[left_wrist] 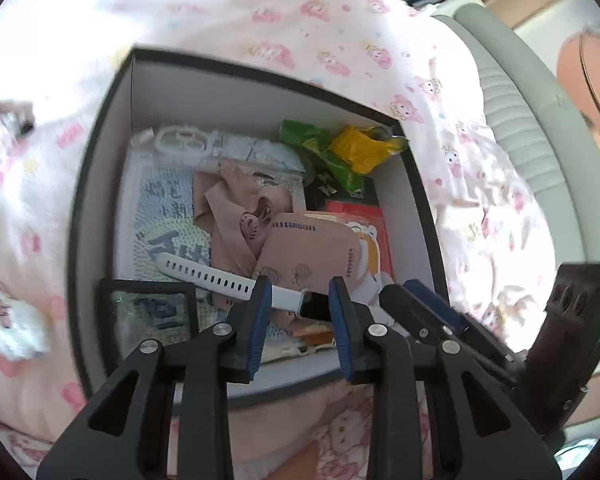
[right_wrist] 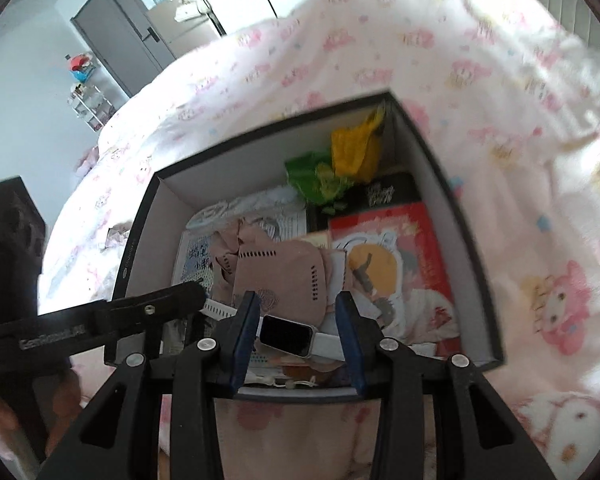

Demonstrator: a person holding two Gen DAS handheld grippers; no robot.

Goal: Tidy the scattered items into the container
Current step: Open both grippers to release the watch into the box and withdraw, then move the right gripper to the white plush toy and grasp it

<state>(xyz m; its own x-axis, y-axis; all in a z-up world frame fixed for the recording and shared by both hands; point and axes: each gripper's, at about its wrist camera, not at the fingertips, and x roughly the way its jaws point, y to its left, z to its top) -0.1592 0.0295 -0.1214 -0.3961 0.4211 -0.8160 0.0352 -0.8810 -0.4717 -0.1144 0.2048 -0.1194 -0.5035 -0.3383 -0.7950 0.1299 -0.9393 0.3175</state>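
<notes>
A black box (left_wrist: pixel 260 72) (right_wrist: pixel 260 136) with white inner walls sits on the bed. In it lie a watch (left_wrist: pixel 204 274) (right_wrist: pixel 286 334) with a white strap, pink masks (left_wrist: pixel 308 252) (right_wrist: pixel 280 272), green and yellow packets (left_wrist: pixel 356 148) (right_wrist: pixel 352 152), a red card (left_wrist: pixel 360 216) (right_wrist: pixel 404 240) and a blue-white booklet (left_wrist: pixel 164 216). My left gripper (left_wrist: pixel 300 282) hangs open over the box's near edge, above the watch. Just to its right, my right gripper (right_wrist: pixel 298 298) (left_wrist: pixel 396 296) is also open, with the watch face lying below its gap. Neither gripper's pads press on anything.
A pink cartoon-print blanket (left_wrist: pixel 300 12) (right_wrist: pixel 500 160) surrounds the box. A white patterned piece (left_wrist: pixel 8 328) and a small blurred item (left_wrist: pixel 16 116) lie on it at the left. A grey padded headboard (left_wrist: pixel 520 100) stands at the right. A door (right_wrist: pixel 112 40) and a rack (right_wrist: pixel 88 96) are far off.
</notes>
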